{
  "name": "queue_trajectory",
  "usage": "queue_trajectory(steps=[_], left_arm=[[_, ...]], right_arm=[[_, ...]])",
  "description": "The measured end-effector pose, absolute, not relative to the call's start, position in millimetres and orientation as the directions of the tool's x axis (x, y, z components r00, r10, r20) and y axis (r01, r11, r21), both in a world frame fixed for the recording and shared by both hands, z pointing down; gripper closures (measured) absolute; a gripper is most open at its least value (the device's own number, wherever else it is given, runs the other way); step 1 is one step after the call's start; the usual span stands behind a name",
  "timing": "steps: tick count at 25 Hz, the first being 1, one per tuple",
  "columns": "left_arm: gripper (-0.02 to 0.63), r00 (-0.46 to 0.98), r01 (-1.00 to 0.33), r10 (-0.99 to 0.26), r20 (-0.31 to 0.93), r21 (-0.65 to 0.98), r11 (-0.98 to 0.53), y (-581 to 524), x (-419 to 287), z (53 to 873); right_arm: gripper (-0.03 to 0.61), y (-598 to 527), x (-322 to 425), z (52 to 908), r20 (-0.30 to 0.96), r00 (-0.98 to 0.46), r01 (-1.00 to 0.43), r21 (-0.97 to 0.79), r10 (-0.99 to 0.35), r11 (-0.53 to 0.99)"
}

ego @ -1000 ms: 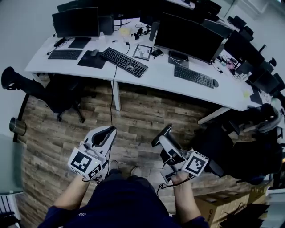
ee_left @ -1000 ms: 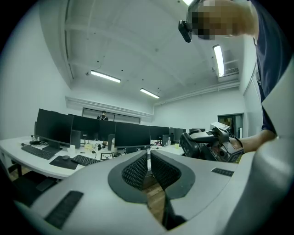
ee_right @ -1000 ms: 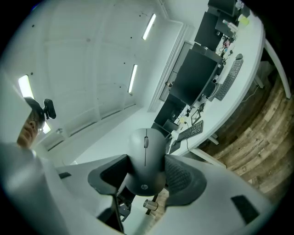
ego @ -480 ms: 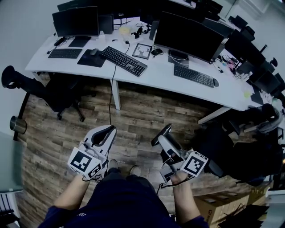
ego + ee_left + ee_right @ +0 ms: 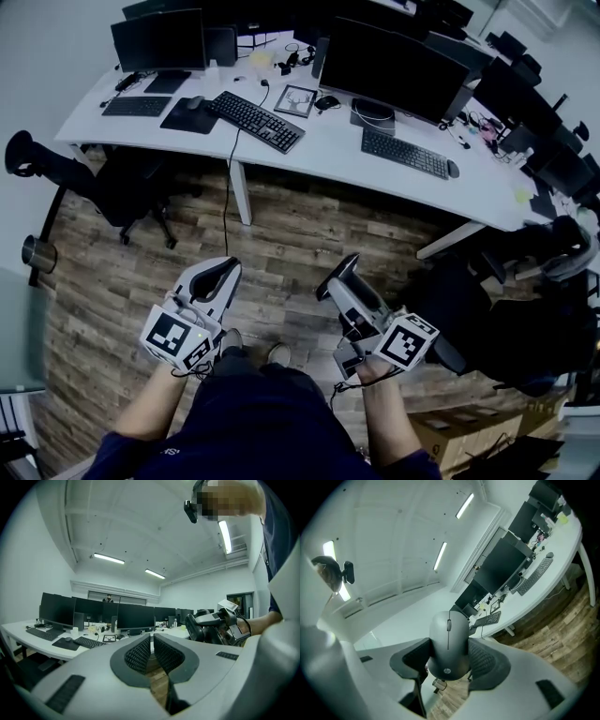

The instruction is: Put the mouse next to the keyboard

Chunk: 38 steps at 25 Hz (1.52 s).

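Observation:
My right gripper is held over the wooden floor, shut on a grey mouse whose sides sit between the two dark pads. The mouse points toward the long white desk. My left gripper hangs beside it at the same height, shut and with nothing in it. On the desk lie a black keyboard with a cable running down to the floor, a second keyboard under the big monitor, and a third at the far left.
Monitors line the back of the desk. A mouse pad lies left of the black keyboard and a small picture frame right of it. Office chairs stand at the left and at the right. A cardboard box sits near my right.
The person has stepped slightly toward the desk, carrying both grippers forward. The mouse stays in the right jaws and the left jaws stay shut.

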<state>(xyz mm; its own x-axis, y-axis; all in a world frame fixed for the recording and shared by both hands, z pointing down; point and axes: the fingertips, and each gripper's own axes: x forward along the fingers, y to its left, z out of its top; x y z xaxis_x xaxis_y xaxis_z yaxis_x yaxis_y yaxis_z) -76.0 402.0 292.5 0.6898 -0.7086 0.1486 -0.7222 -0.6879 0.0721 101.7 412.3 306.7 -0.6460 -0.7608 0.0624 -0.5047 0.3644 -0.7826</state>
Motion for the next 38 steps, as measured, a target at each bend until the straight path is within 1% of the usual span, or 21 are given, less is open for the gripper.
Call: queue_trajectory(steps=[8, 18, 28, 38], left_arm=[[0.569, 0.67, -0.74, -0.726, 0.156, 0.061, -0.67, 401, -65, 292], [0.569, 0.657, -0.751, -0.74, 0.144, 0.052, -0.658, 380, -62, 293], [0.569, 0.662, -0.748, -0.736, 0.144, 0.063, -0.661, 337, -65, 300], [0.569, 0.679, -0.733, -0.715, 0.164, 0.09, -0.675, 272, -81, 316]], right_arm=[[0.324, 405, 111, 307, 0.106, -0.632, -0.601, -0.693, -0.768, 0.398], [0.324, 383, 121, 309, 0.132, -0.613, -0.662, -0.624, -0.779, 0.415], [0.324, 342, 119, 321, 0.175, -0.596, -0.7, -0.592, -0.784, 0.4], [0.324, 279, 97, 337, 0.203, -0.592, -0.703, -0.604, -0.78, 0.376]])
